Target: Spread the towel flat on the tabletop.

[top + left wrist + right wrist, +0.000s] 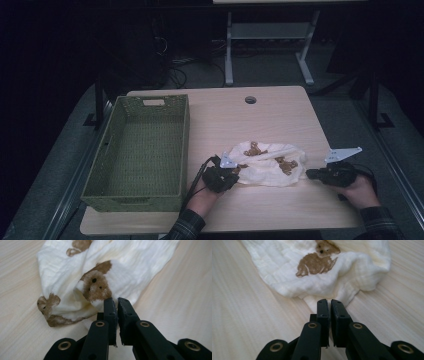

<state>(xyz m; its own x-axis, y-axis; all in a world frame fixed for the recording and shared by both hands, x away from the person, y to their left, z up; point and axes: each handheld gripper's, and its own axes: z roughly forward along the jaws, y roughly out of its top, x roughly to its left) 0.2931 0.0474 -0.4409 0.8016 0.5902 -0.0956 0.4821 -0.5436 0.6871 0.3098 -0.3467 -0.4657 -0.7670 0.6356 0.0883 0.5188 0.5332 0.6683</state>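
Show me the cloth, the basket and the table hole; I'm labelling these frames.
cloth [267,167], high view, its crumpled middle.
basket [186,145], high view, its right wall.
table hole [250,100], high view, its centre.

Green woven basket [137,150] on left part of wooden surface [280,112]; round cable hole [250,99] near far edge.

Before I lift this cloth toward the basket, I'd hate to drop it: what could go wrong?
1. Both hand-held grippers, left and right, pinch only thin edges of the cloth, so a corner may slip out.
2. The cloth is bunched, so it may sag and drag on the table.
3. Its hanging middle could catch the basket rim.
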